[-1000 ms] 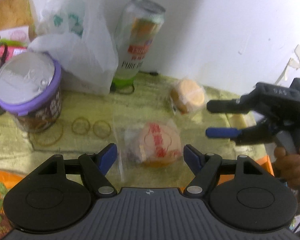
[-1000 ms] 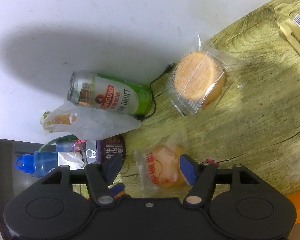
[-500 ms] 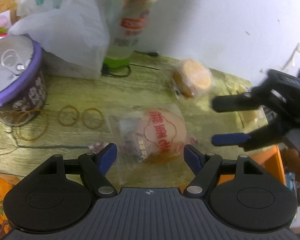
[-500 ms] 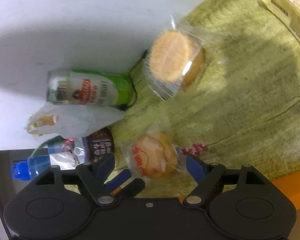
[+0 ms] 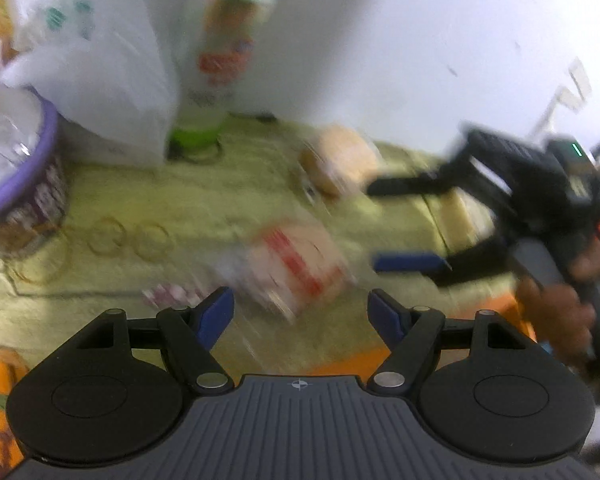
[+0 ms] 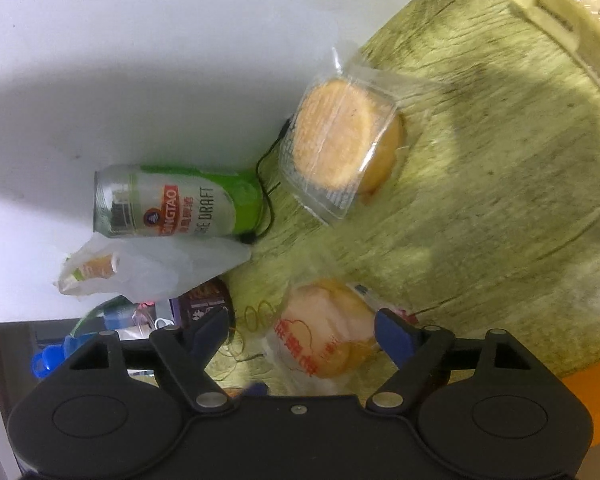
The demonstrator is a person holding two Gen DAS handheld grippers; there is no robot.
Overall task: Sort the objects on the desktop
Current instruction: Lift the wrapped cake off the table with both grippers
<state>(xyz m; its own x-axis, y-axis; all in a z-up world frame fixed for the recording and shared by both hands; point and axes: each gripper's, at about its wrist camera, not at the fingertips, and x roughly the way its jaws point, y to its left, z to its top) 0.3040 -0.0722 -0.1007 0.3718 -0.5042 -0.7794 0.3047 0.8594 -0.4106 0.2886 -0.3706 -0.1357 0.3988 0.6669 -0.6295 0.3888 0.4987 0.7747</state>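
On the counter (image 6: pixel 500 184), a wrapped pastry (image 6: pixel 324 340) with red print lies between the right gripper (image 6: pixel 300 332) fingers, whose jaws are opening, pads clear of the wrapper. From the left wrist view the same pastry (image 5: pixel 300 264) sits just ahead of the left gripper (image 5: pixel 300 308), jaws apart and holding nothing. A second wrapped cake (image 6: pixel 344 148) lies nearer the wall, beside a green can (image 6: pixel 180 200). A white bag (image 6: pixel 156 264) leans against the can
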